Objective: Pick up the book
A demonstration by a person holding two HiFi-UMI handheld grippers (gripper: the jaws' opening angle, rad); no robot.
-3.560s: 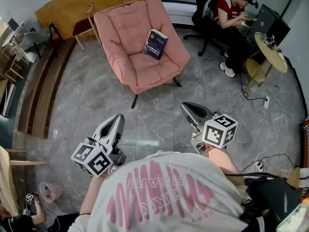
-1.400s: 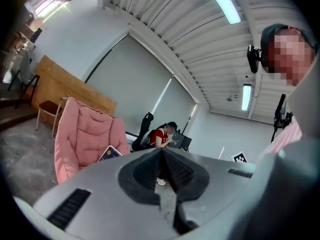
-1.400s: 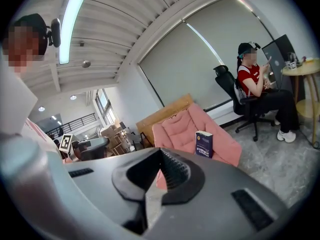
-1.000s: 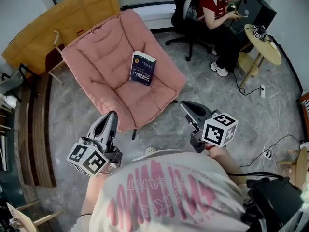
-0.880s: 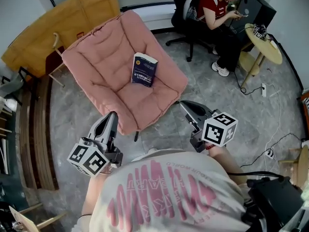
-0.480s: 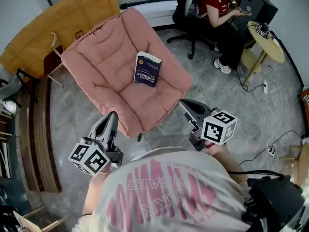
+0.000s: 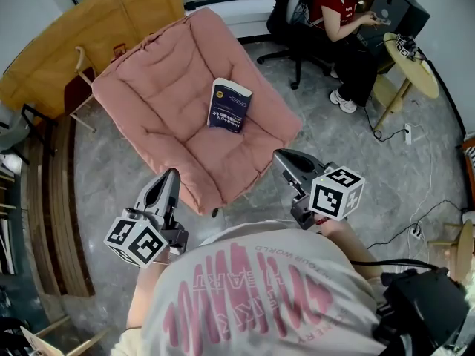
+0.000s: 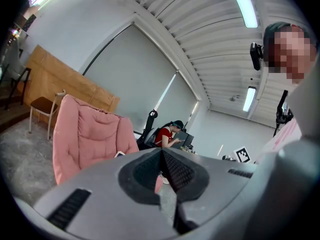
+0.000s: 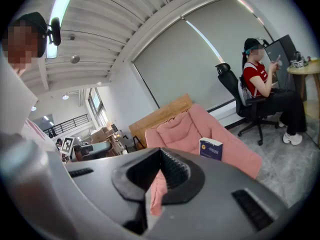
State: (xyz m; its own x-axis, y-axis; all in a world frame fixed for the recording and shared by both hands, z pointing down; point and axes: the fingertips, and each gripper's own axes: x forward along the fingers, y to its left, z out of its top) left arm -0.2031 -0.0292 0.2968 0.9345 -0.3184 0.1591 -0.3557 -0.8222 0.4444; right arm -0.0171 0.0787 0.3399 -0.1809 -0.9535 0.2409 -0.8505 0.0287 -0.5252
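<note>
**Desk:** What could go wrong from here?

**Photographer:** The book point(image 7: 230, 106) leans on soft padding. A nudge from closed tips would probably tip it flat or push it deeper into the seat. Both pairs are pressed together with nothing in them, the left tongs point(image 7: 171, 175) and the right tongs point(image 7: 281, 156) alike. They would have to open before they get there. A pinch on the cover alone could let the pages fan open and the book sag or slip out.

**Desk:** And the book itself?

**Photographer:** It has a dark blue cover with pale lettering and a white page edge, and looks fairly thick. It sits ahead of both tips and well apart from them, roughly between the lines they point along. It is propped where the seat of the pink armchair point(image 7: 152, 117) meets the back cushion. The near edge of the seat lies just beyond the left tongs. Grey stone floor point(image 7: 349, 169) lies off to the right tongs' outer side. A seated person point(image 7: 338, 13) is far beyond, clear of the reach.
</note>
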